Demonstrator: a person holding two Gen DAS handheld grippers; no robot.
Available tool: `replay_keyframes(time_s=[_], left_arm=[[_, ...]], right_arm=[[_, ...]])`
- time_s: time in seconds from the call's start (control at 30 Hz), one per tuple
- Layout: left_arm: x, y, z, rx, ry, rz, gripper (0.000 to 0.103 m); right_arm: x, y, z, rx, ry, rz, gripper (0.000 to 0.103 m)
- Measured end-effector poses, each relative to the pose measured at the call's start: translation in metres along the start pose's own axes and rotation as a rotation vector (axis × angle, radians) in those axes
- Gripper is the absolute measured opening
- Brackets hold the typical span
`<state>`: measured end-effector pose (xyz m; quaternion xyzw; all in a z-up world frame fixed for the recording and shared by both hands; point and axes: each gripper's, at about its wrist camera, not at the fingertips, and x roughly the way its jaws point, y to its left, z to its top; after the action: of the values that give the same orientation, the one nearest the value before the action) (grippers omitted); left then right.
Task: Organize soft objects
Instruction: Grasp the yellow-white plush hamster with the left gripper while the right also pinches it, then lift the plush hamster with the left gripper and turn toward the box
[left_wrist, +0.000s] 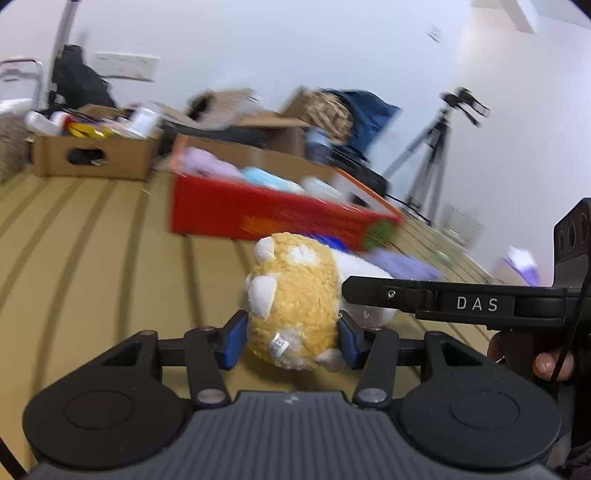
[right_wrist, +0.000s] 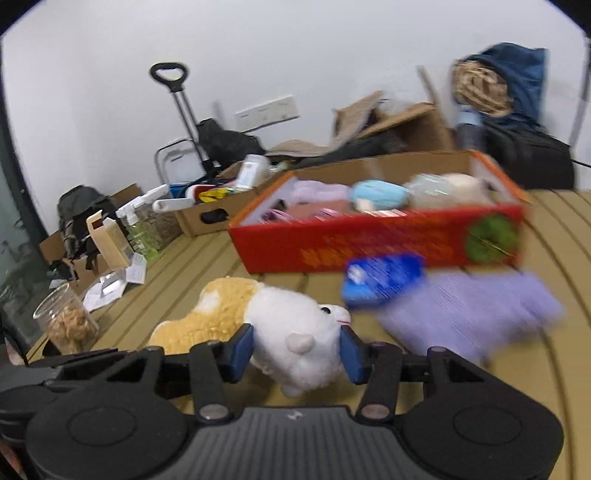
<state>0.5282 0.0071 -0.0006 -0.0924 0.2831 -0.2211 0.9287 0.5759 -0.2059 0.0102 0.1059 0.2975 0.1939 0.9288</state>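
A plush sheep with a yellow woolly body (left_wrist: 295, 291) and a white head (right_wrist: 295, 332) is held just above the tan ribbed table. My left gripper (left_wrist: 291, 341) is shut on its yellow rear end. My right gripper (right_wrist: 297, 352) is shut on its white head; its body also shows in the left wrist view at the right. A red cardboard box (right_wrist: 369, 240) behind the sheep holds several soft items, among them a light blue plush (right_wrist: 380, 194) and a lilac cloth (right_wrist: 319, 192). A purple cloth (right_wrist: 472, 306) and a blue packet (right_wrist: 382, 278) lie before the box.
A brown cardboard box (left_wrist: 92, 155) of bottles and clutter stands at the back left. A clear jar of snacks (right_wrist: 68, 323) stands near the table's left edge. A tripod (left_wrist: 432, 155) and a blue bag (right_wrist: 517, 81) stand beyond the table.
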Motion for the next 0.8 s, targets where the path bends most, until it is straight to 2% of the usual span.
replay_keyframes(time_s=[0.23, 0.33, 0.47, 0.57, 0.67, 0.8], left_arm=[[0.006, -0.046, -0.025, 0.036, 0.057, -0.081, 0.052], [0.012, -0.048, -0.031, 0.03, 0.086, -0.108, 0.053], [0.011, -0.053, -0.036, 0.036, 0.085, -0.11, 0.053], [0.005, -0.057, -0.034, 0.013, 0.08, -0.112, 0.053], [0.001, -0.073, -0.037, 0.022, 0.074, -0.13, 0.06], [-0.002, -0.084, -0.043, 0.069, 0.094, -0.188, 0.06]], right_arm=[[-0.063, -0.034, -0.04, 0.083, -0.018, -0.09, 0.048], [-0.074, -0.043, -0.055, 0.107, -0.023, -0.105, 0.048], [-0.077, -0.045, -0.062, 0.116, -0.038, -0.112, 0.048], [-0.075, -0.042, -0.055, 0.08, -0.062, -0.115, 0.048], [-0.057, -0.043, -0.035, 0.01, -0.073, -0.108, 0.056], [-0.041, -0.056, -0.011, 0.044, -0.094, -0.074, 0.058]])
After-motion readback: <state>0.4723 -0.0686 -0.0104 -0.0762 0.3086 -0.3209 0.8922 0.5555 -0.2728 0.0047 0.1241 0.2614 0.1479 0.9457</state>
